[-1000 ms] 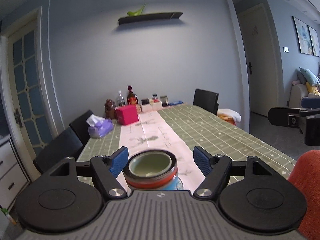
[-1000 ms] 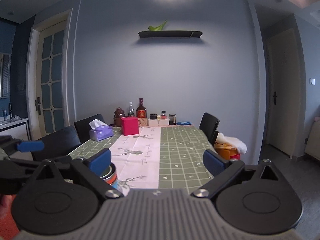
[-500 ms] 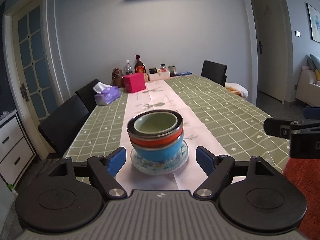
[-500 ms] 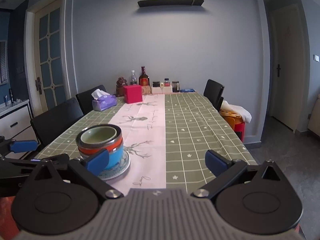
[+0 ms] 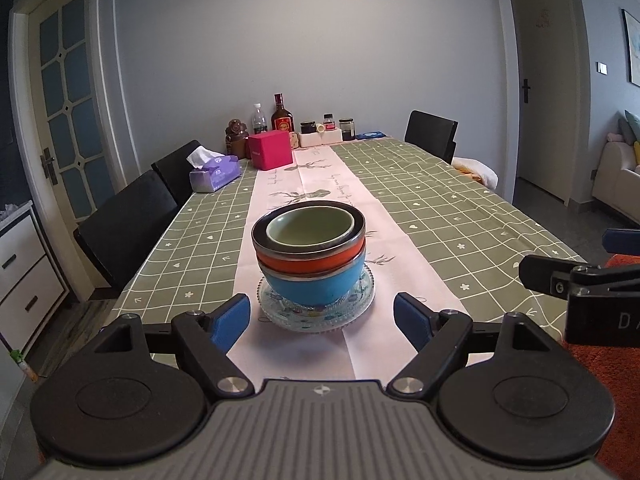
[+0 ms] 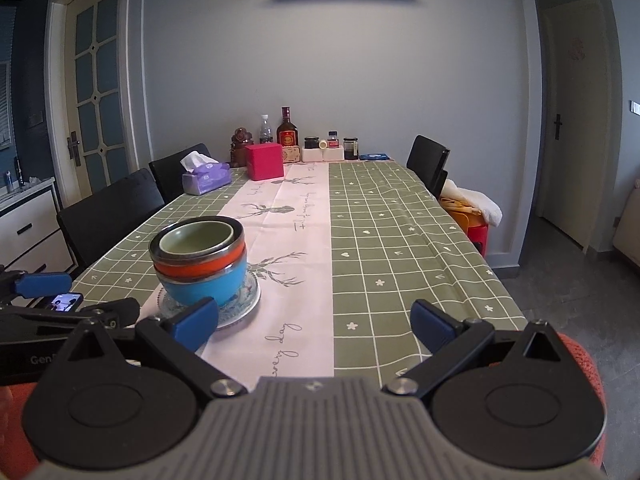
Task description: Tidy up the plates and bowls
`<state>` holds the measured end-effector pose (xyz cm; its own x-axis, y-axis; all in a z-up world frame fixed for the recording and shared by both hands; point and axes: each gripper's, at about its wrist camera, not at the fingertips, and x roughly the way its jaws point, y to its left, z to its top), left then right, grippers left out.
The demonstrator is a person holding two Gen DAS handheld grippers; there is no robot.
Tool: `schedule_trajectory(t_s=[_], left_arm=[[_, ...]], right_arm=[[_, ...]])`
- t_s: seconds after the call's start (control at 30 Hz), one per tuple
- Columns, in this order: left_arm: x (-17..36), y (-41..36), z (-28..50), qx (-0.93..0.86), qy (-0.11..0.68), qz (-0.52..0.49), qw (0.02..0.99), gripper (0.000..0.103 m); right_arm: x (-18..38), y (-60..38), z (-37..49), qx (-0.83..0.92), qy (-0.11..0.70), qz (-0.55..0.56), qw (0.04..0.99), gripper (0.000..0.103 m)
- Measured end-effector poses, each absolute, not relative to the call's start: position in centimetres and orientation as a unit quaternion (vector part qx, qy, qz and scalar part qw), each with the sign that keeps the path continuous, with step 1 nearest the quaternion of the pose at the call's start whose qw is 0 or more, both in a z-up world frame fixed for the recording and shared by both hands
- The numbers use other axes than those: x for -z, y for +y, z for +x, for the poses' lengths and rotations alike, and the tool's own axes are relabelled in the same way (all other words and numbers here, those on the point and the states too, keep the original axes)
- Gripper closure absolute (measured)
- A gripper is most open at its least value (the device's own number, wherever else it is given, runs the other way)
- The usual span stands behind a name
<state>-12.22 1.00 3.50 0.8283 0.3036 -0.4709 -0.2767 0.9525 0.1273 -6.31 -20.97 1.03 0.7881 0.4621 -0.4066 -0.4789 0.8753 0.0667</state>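
A long dining table under a green checked cloth with a pale pink deer-print runner fills the room, black chairs drawn up along its sides. Near the table's front end, on the runner, stands a single upright stack: a clear patterned glass plate carries a blue rounded bowl, which holds an orange bowl with a metal rim, which in turn holds a small pale green ceramic bowl, its mouth facing up and nothing visible inside. At the far end sit a magenta box, a purple tissue pack and a cluster of bottles and jars. The left gripper hovers just short of the stack, blue-padded jaws spread wide and touching nothing. The right gripper hangs over the table edge beside it, jaws likewise wide apart, the stack just beyond its left fingertip.
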Motion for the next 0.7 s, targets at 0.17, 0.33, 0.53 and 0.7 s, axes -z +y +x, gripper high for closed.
schedule_trajectory(t_s=[0.17,0.33,0.53,0.7], left_arm=[[-3.48,1.23,-12.22,-0.156,0.252,0.023,0.955,0.008],[-3.46,1.37,-12.15,-0.157,0.253,0.021,0.954,0.008],[-3.44,1.40,-12.32,-0.155,0.252,0.020,0.955,0.008],[-3.31,1.48,-12.32,-0.155,0.255,0.018,0.954,0.008]], right_arm=[[-1.10,-20.77,-6.59,-0.252,0.207,-0.026,0.945,0.003],[-1.10,-20.77,-6.67,-0.253,0.206,-0.026,0.945,0.003],[-1.13,-20.61,-6.87,-0.257,0.204,-0.029,0.944,0.003],[-1.16,-20.73,-6.83,-0.258,0.203,-0.028,0.944,0.003]])
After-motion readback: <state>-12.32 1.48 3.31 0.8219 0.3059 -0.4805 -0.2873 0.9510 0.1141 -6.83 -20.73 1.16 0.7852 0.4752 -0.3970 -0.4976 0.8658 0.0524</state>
